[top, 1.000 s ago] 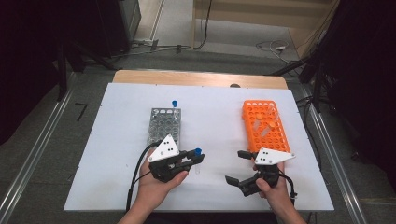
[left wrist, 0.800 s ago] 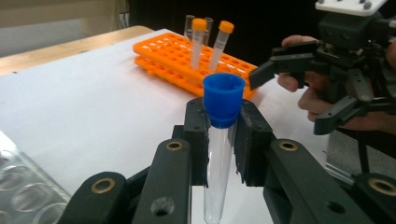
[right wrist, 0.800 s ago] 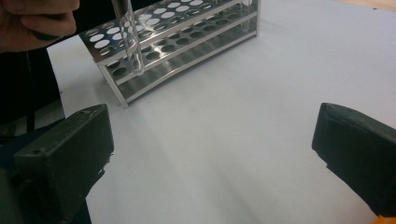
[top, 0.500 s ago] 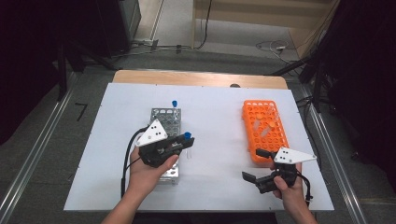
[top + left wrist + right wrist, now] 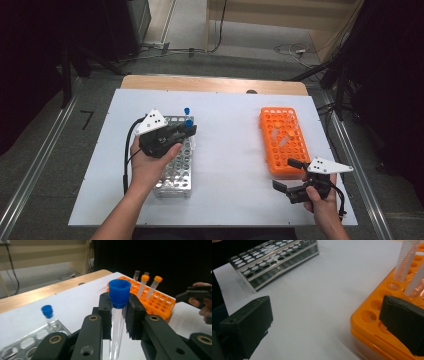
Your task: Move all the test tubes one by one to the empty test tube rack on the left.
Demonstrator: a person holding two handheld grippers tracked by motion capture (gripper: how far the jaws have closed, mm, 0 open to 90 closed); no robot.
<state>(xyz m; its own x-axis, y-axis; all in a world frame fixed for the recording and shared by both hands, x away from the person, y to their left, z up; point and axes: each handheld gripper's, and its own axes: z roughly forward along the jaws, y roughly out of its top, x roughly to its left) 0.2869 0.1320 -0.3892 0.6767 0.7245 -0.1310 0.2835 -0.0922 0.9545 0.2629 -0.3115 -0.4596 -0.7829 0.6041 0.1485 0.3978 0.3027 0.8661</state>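
Observation:
My left gripper [image 5: 186, 130] is shut on a clear tube with a blue cap [image 5: 189, 122], held above the far part of the metal rack [image 5: 175, 172]. In the left gripper view the tube [image 5: 117, 325] stands upright between the pads, with its cap [image 5: 119, 292] above them. A second blue-capped tube [image 5: 186, 110] stands in the rack's far end. My right gripper [image 5: 286, 175] is open at the near end of the orange rack [image 5: 281, 135]. In the right gripper view one jaw hangs over that rack's corner [image 5: 372, 315] and nothing lies between the jaws.
The orange rack [image 5: 162, 302] holds two orange-capped tubes [image 5: 143, 284] and some uncapped clear ones [image 5: 407, 257]. Both racks stand on a white board [image 5: 230, 165] over a wooden table. Dark stands and cables ring the table.
My left gripper has carried the blue-capped tube away from the person and upward, over the metal rack's far part. My right gripper has drifted to the right along the near end of the orange rack.

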